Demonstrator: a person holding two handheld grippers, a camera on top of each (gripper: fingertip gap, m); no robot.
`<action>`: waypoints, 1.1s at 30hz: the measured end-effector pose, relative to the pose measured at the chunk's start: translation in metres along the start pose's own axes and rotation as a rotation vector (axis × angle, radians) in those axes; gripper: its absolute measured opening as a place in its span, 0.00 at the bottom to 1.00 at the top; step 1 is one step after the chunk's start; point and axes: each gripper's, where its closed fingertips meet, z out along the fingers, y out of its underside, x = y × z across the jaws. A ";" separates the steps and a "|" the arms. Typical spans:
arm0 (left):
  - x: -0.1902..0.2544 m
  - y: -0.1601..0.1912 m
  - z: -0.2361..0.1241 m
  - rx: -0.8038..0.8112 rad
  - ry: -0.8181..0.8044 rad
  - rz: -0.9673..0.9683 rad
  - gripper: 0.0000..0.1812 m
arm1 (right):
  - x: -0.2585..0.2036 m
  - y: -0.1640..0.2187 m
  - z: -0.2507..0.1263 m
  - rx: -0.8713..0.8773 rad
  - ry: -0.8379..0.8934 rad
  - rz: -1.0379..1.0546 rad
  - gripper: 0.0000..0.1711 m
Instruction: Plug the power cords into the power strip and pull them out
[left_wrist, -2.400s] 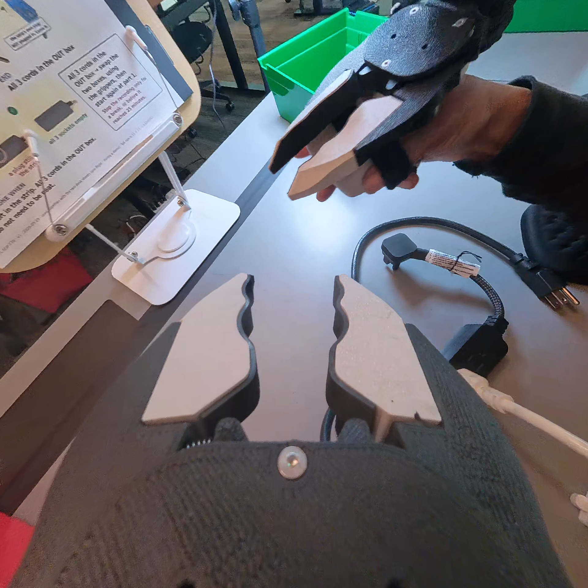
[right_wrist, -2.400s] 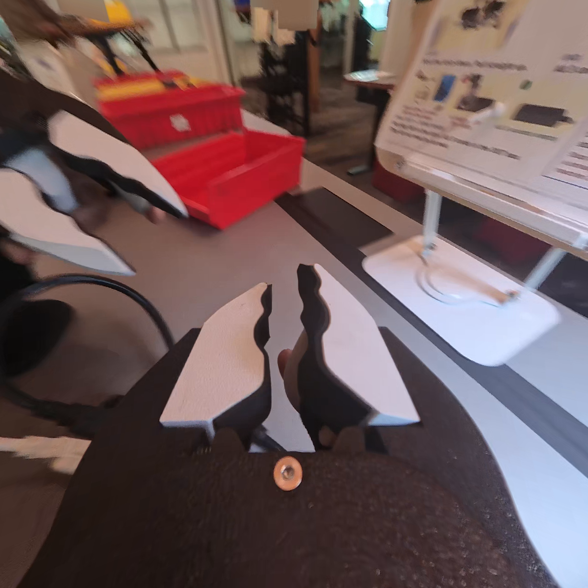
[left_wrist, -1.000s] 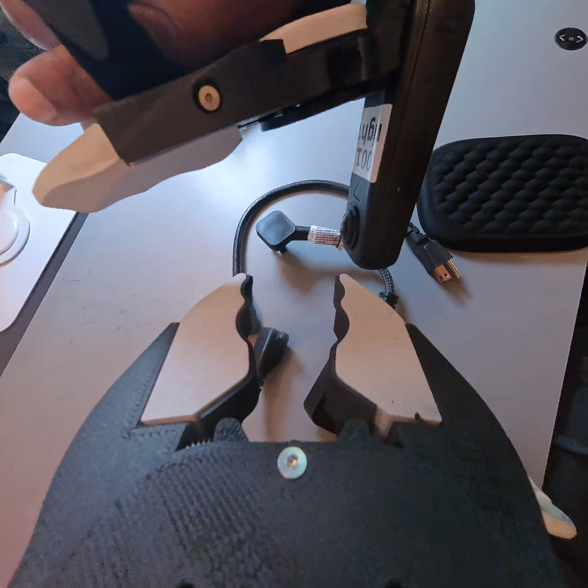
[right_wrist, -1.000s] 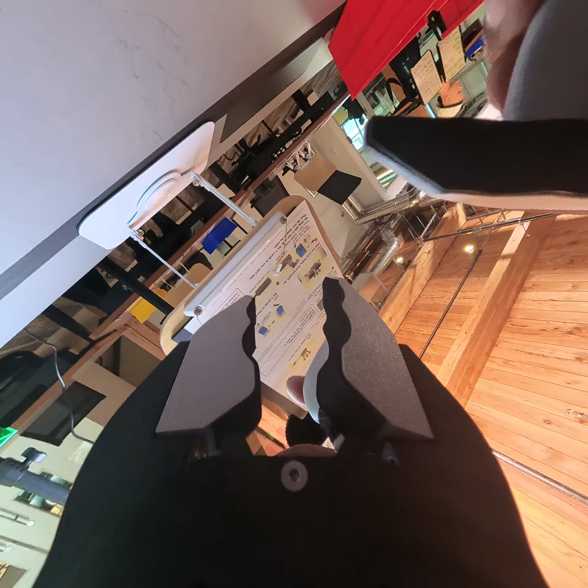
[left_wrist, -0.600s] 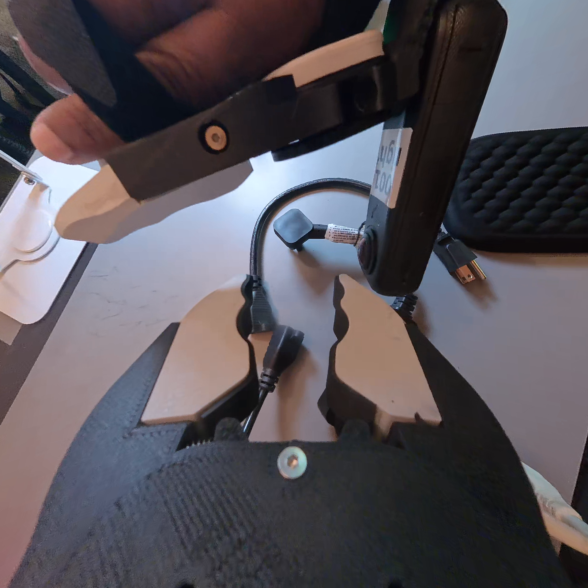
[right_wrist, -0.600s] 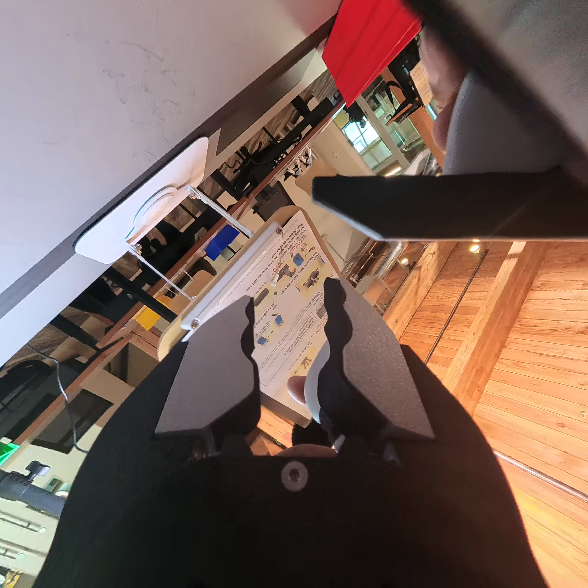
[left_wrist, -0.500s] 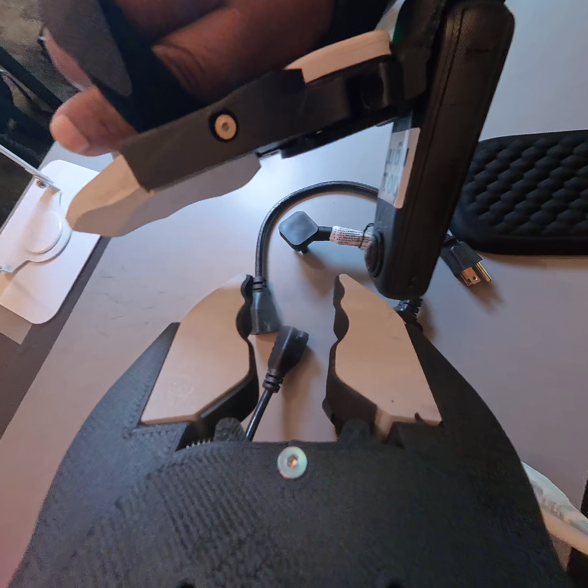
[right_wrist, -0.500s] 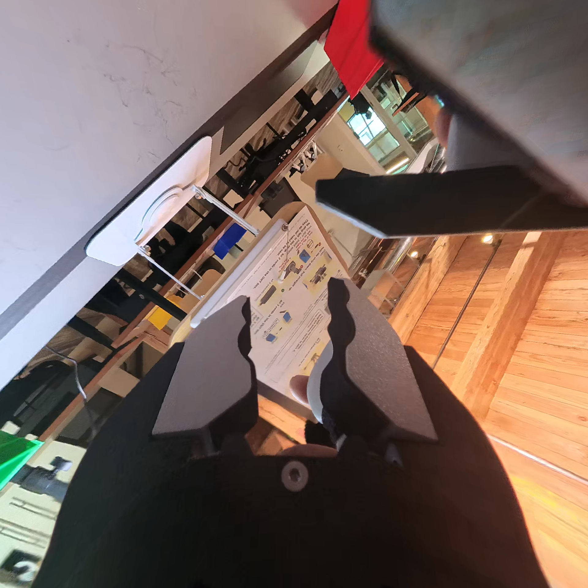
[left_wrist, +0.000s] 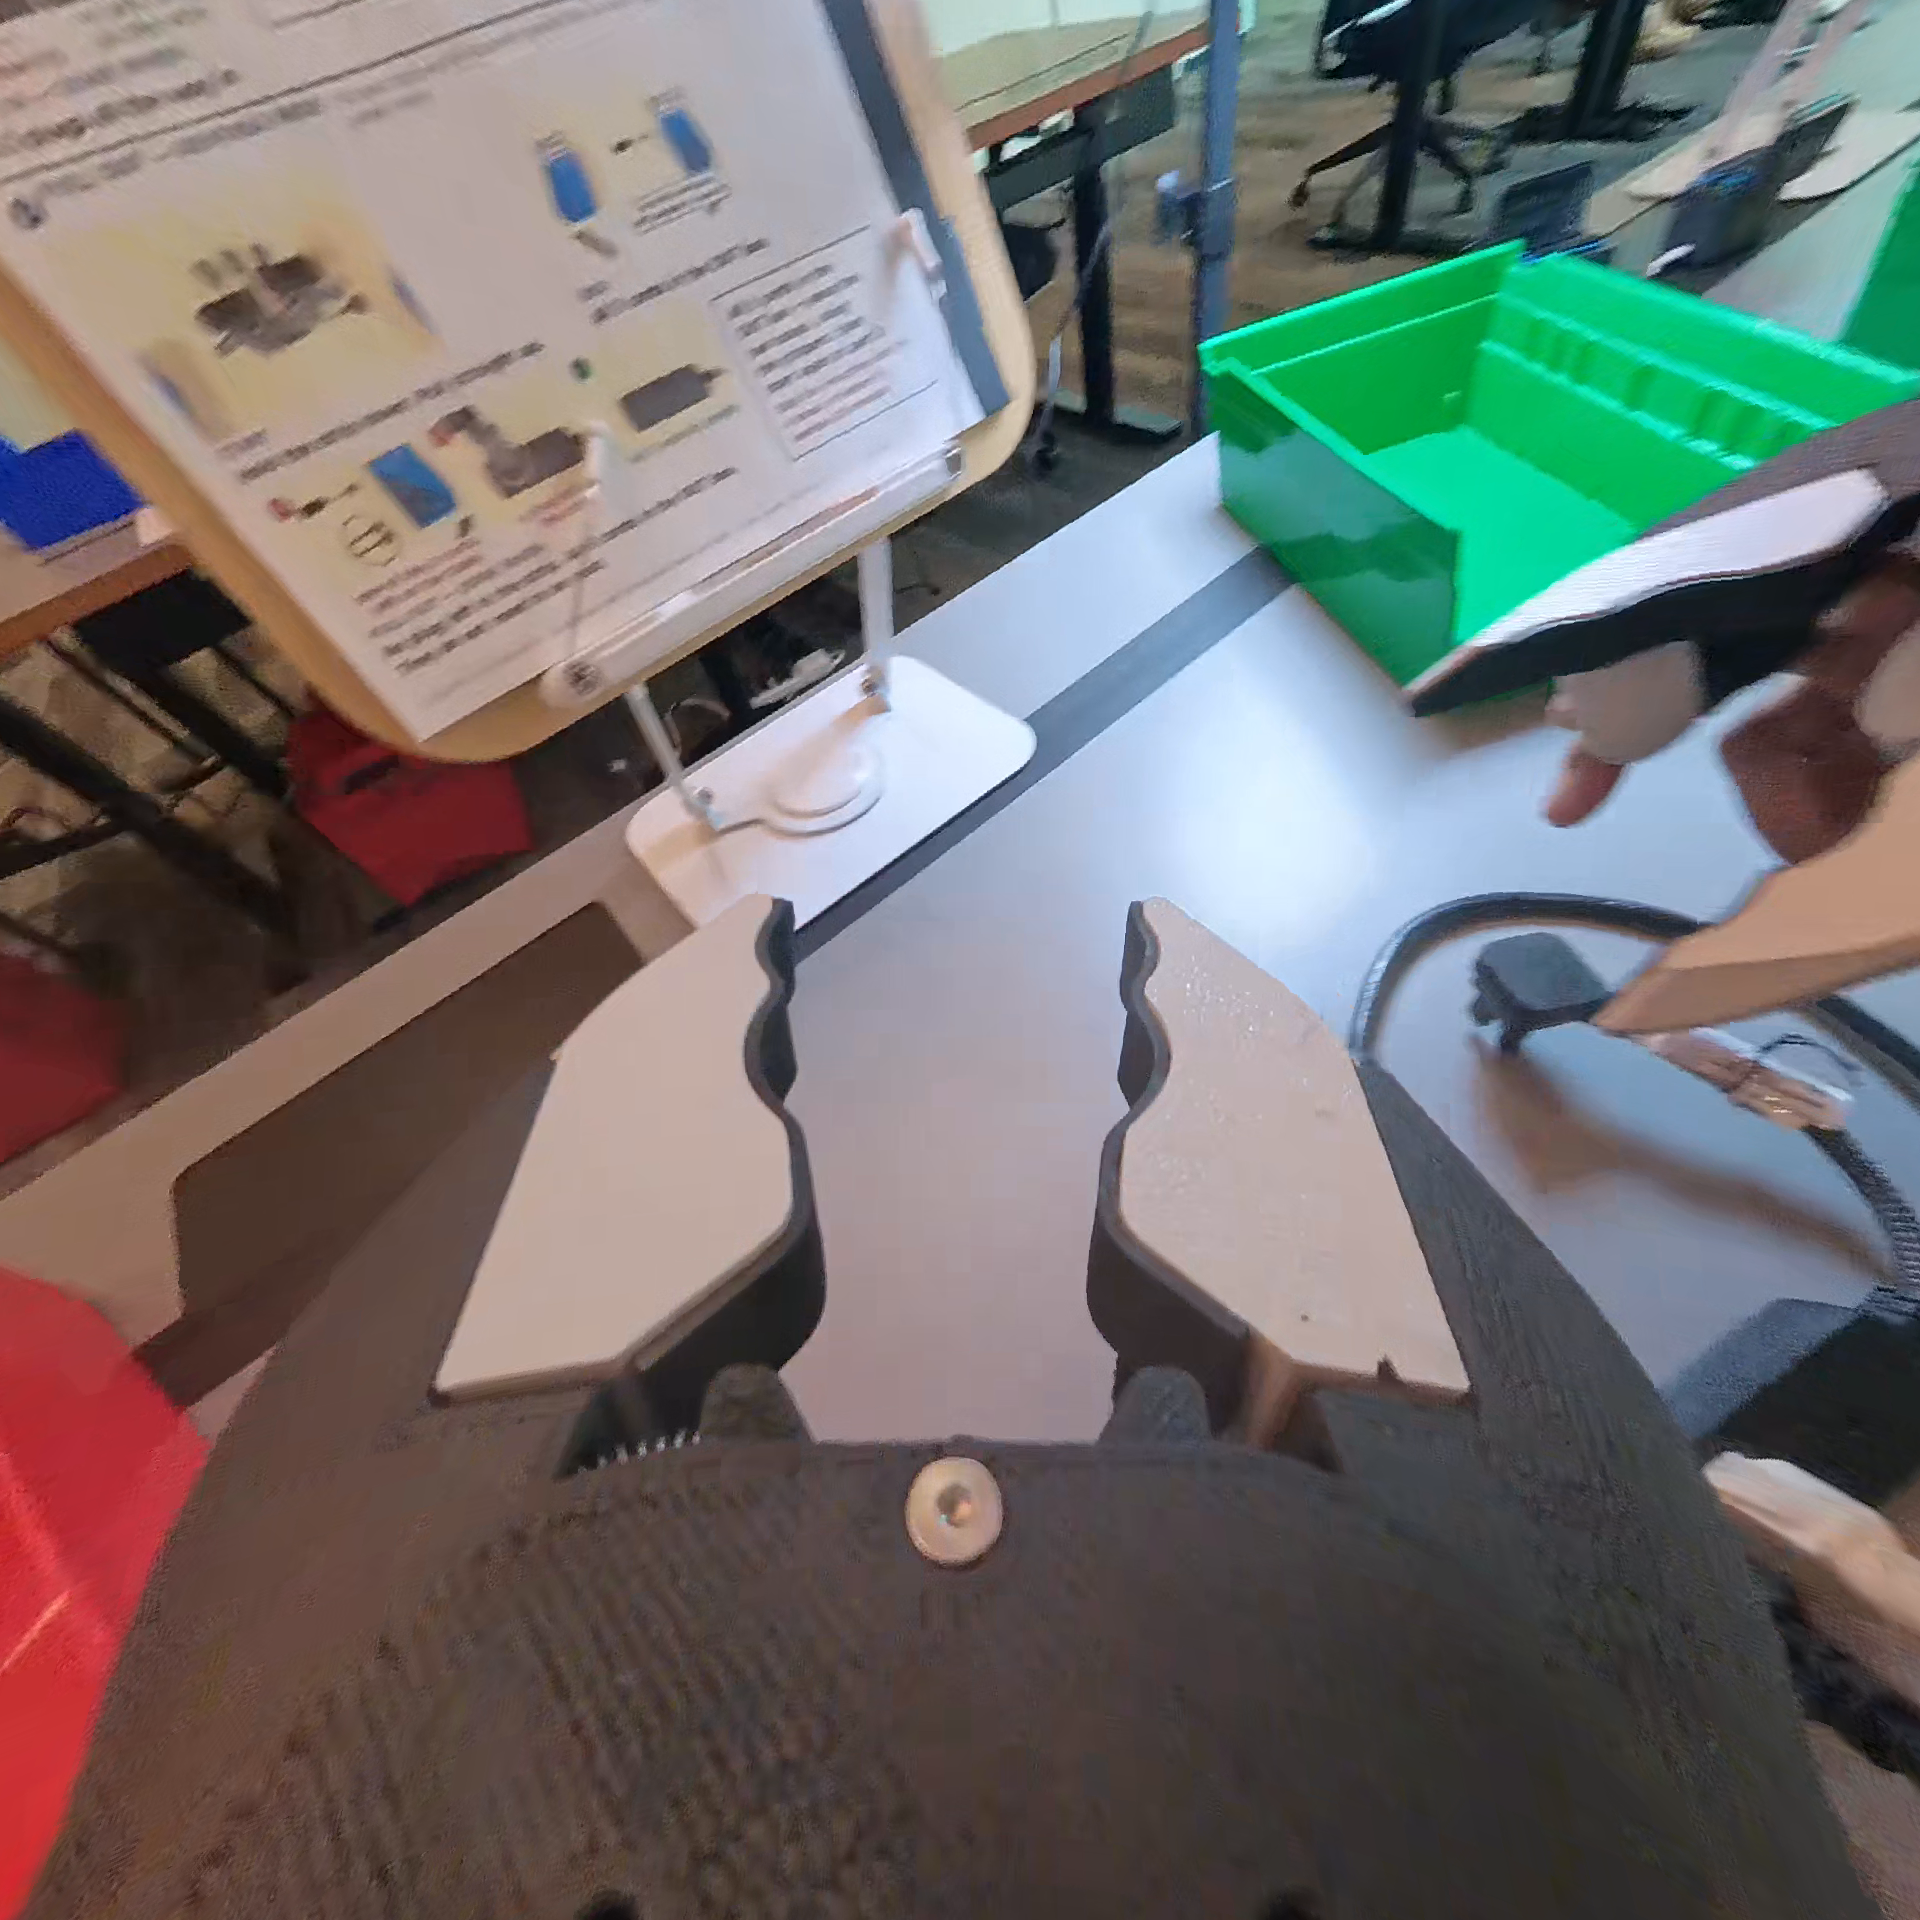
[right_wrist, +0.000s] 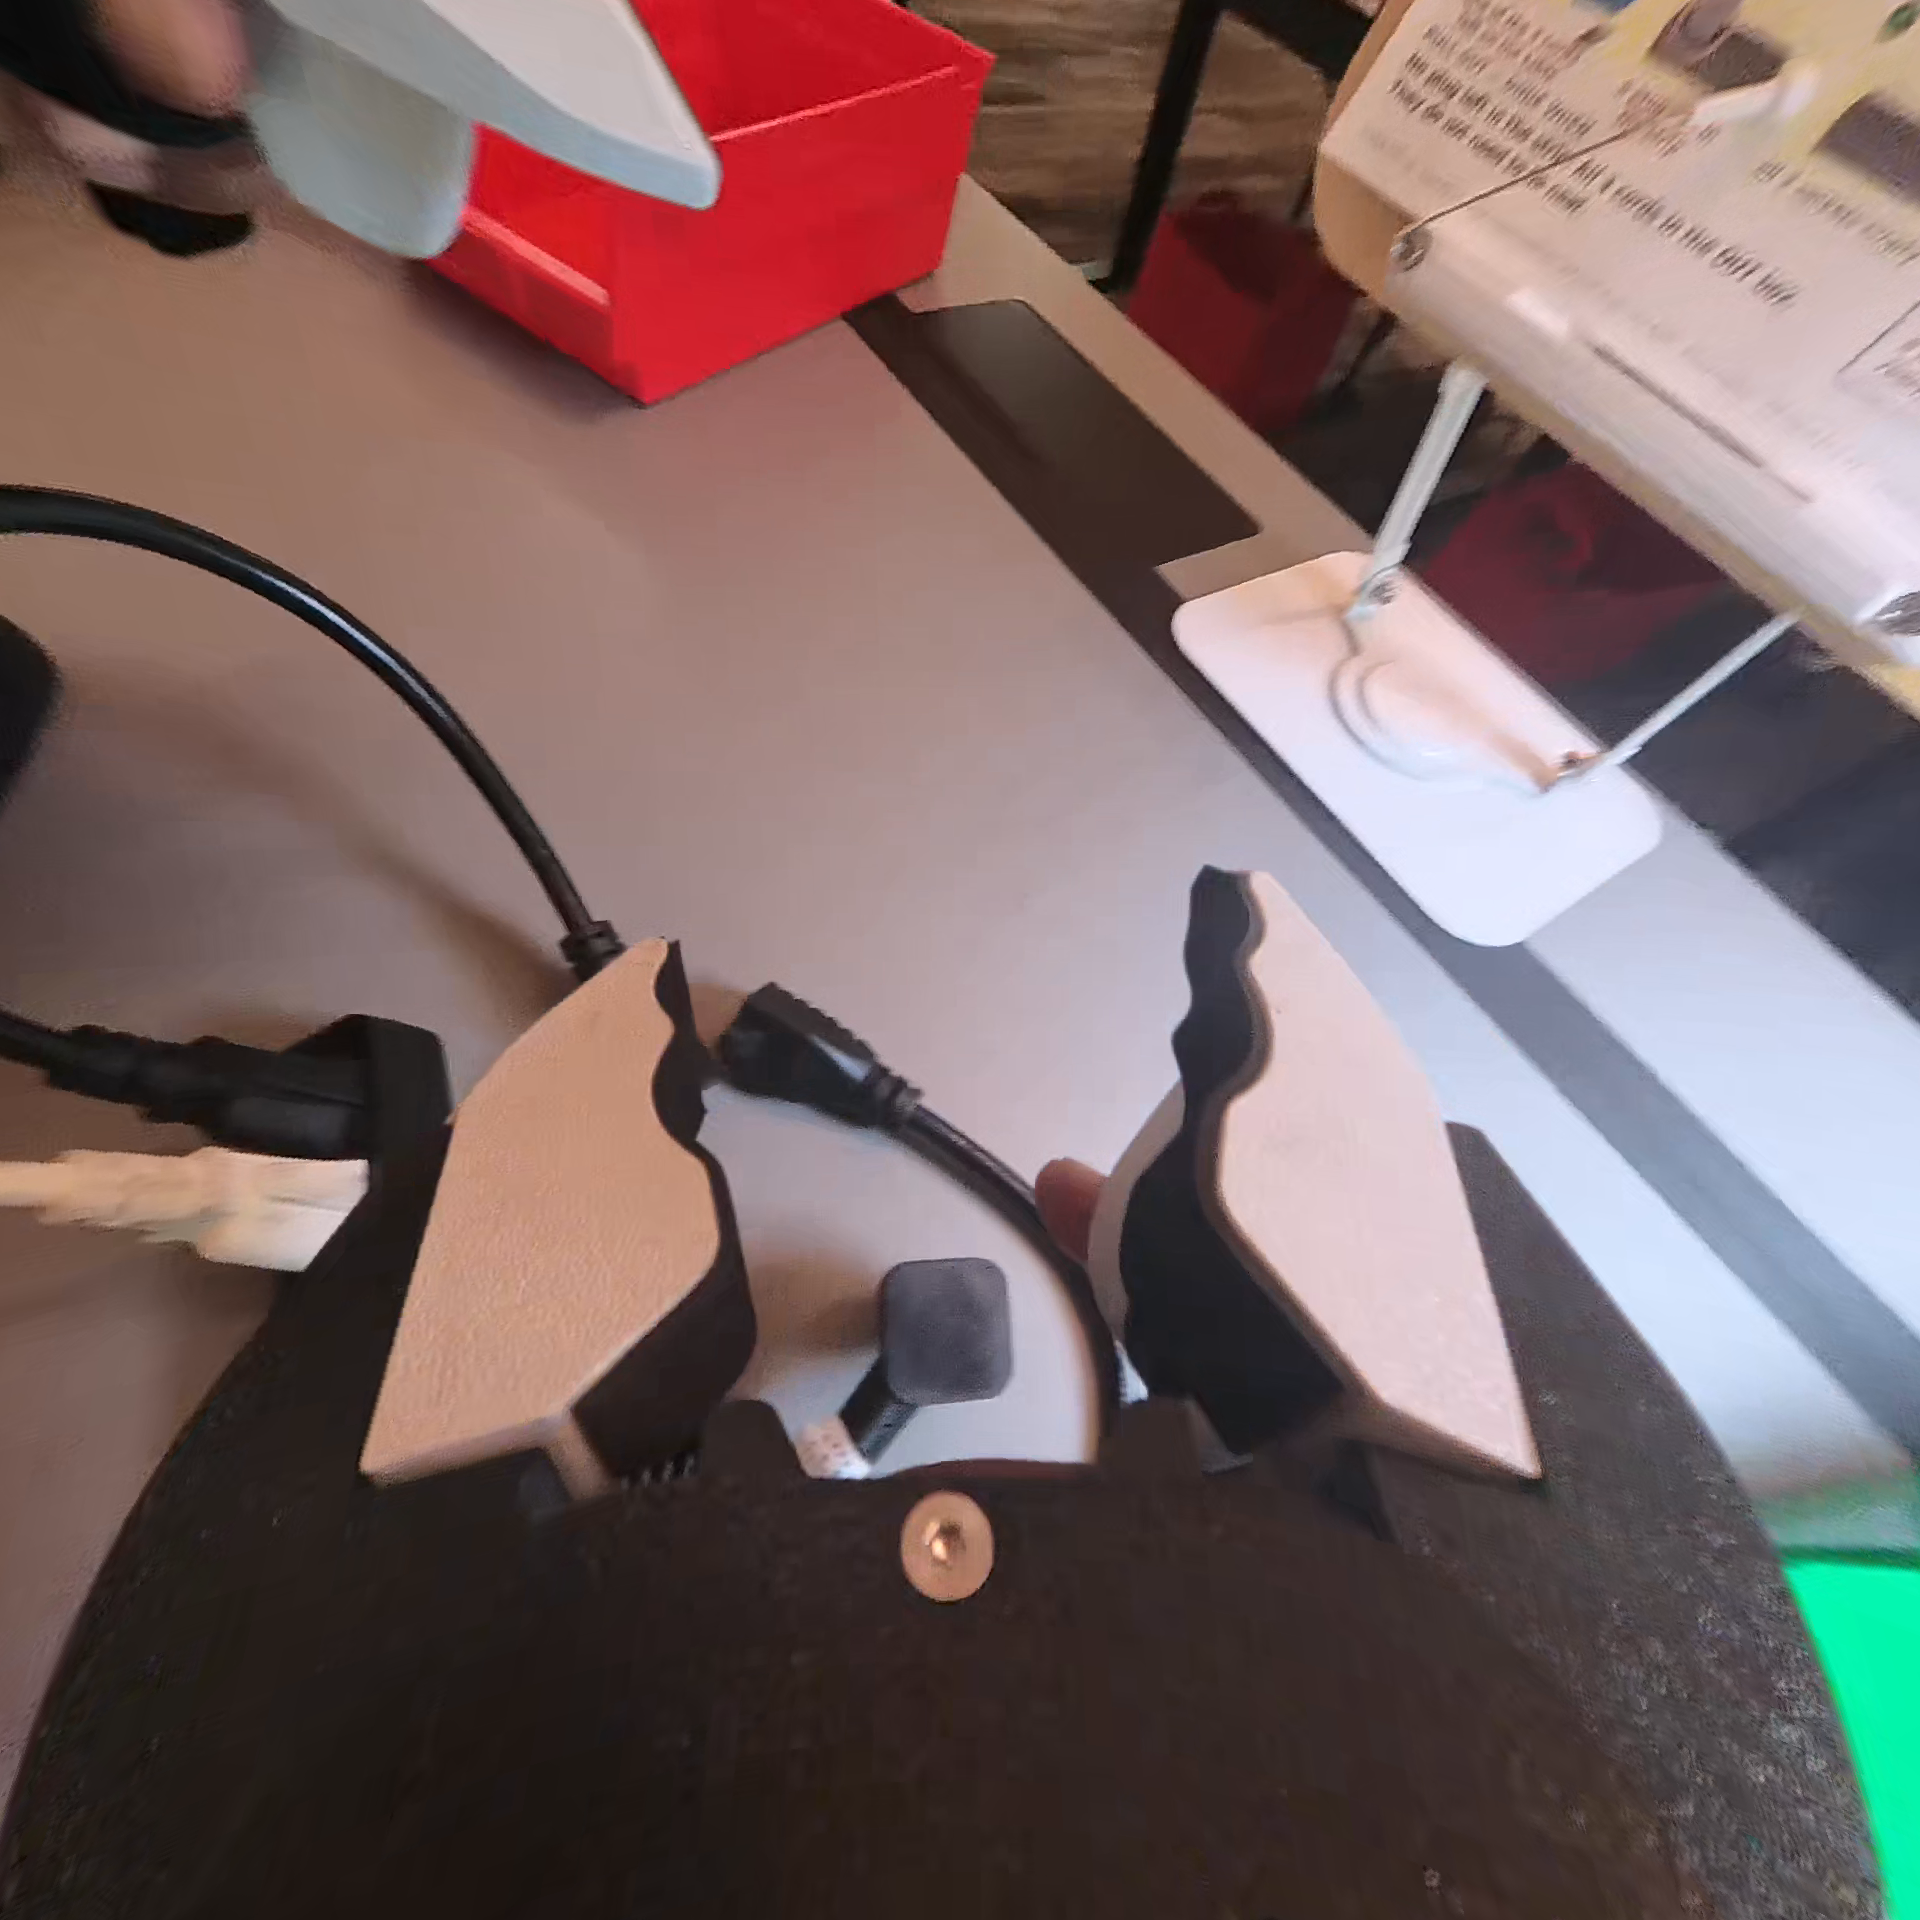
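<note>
Ahead of the left gripper (left_wrist: 956, 997), toward 12 o'clock, the grey table (left_wrist: 1226, 790) lies bare. The white stand base (left_wrist: 842, 790) blocks 11 o'clock, the green bin (left_wrist: 1455, 499) 1 o'clock. Black cords (right_wrist: 416, 686) and plugs (right_wrist: 810, 1049) crowd the table between 9 and 12 o'clock of the right gripper (right_wrist: 935, 956).

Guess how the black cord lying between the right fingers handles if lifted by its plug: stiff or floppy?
Probably floppy: the black cord lies in a loose curve on the table. Its ribbed plug looks rigid and grippable. Lifted, the cord would likely trail and drag.
</note>
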 end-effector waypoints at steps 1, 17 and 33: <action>-0.008 0.006 0.000 -0.012 -0.022 -0.005 0.33 | -0.005 0.002 0.002 -0.004 -0.026 0.015 0.55; 0.012 0.027 0.010 -0.024 0.103 0.005 0.35 | 0.015 0.007 0.087 -0.078 -0.153 0.334 0.61; 0.055 0.050 0.067 -0.081 0.191 0.206 0.19 | -0.009 0.004 0.205 -0.227 -0.122 0.366 0.56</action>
